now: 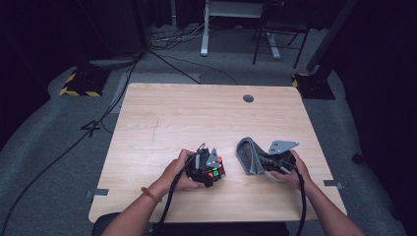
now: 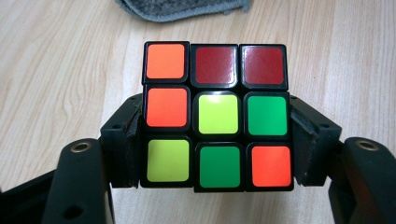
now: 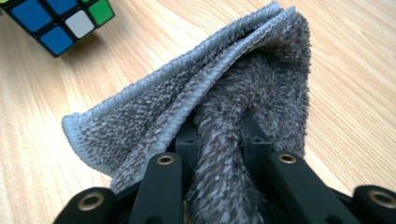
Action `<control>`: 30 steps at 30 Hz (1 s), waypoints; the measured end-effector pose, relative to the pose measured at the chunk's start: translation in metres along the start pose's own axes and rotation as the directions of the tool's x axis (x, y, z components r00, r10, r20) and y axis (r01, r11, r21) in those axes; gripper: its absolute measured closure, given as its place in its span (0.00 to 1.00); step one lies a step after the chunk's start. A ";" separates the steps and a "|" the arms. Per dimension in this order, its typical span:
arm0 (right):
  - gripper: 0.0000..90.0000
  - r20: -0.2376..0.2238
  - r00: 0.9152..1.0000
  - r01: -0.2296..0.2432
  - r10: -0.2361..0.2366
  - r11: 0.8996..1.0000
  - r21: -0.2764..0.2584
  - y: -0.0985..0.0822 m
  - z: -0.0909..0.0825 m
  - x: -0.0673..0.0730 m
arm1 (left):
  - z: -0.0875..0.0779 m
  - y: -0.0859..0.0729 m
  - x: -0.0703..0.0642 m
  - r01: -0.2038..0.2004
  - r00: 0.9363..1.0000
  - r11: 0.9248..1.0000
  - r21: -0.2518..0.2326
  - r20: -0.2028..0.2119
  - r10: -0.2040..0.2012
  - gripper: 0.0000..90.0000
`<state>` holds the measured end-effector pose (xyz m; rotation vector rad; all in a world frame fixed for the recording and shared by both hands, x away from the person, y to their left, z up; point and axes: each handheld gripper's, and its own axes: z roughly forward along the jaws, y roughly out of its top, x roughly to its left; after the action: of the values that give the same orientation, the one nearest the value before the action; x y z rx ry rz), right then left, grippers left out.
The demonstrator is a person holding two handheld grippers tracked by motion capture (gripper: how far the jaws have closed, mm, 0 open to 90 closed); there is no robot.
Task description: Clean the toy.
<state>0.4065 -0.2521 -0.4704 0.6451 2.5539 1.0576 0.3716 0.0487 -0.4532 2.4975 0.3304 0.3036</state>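
A scrambled puzzle cube (image 2: 217, 116) with orange, dark red, green and yellow stickers sits between the pads of my left gripper (image 2: 215, 140), which is shut on its two sides. In the high view the cube (image 1: 217, 171) and left gripper (image 1: 206, 171) are low over the table near its front middle. To their right my right gripper (image 1: 267, 162) is shut on a folded grey fluffy cloth (image 1: 247, 156). In the right gripper view the cloth (image 3: 224, 88) bunches up between the black jaws of the right gripper (image 3: 219, 140), and the cube's blue and white face (image 3: 56, 21) lies at the upper left.
The light wooden table (image 1: 196, 113) has a round cable hole (image 1: 248, 98) near its far edge. Behind the table, cables (image 1: 167, 39), a white desk leg (image 1: 204, 34) and a dark chair frame (image 1: 275, 39) stand on grey carpet. Yellow-black striped bases (image 1: 81, 83) flank the far corners.
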 end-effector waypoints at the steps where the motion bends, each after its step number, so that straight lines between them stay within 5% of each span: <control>1: 0.82 0.003 1.000 -0.004 0.004 1.000 0.001 -0.001 0.000 -0.001 | 0.001 0.000 0.000 -0.001 1.000 1.000 0.006 0.000 0.001 0.37; 12: 0.72 0.035 0.999 -0.023 0.022 1.000 0.016 -0.003 0.000 -0.006 | 0.005 -0.001 -0.001 0.012 1.000 1.000 0.019 0.013 -0.013 0.36; 20: 0.60 0.040 0.998 -0.038 0.038 0.999 0.013 -0.002 -0.009 -0.011 | 0.000 -0.003 -0.001 0.029 0.999 0.999 -0.014 0.040 -0.028 0.32; 30: 0.43 0.034 0.996 -0.077 0.079 0.995 -0.058 0.003 -0.029 -0.016 | -0.018 -0.008 -0.004 0.020 0.999 0.998 -0.054 0.029 -0.018 0.23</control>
<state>0.4082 -0.2755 -0.4472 0.7478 2.4768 1.1286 0.3614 0.0638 -0.4444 2.4415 0.3300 0.2651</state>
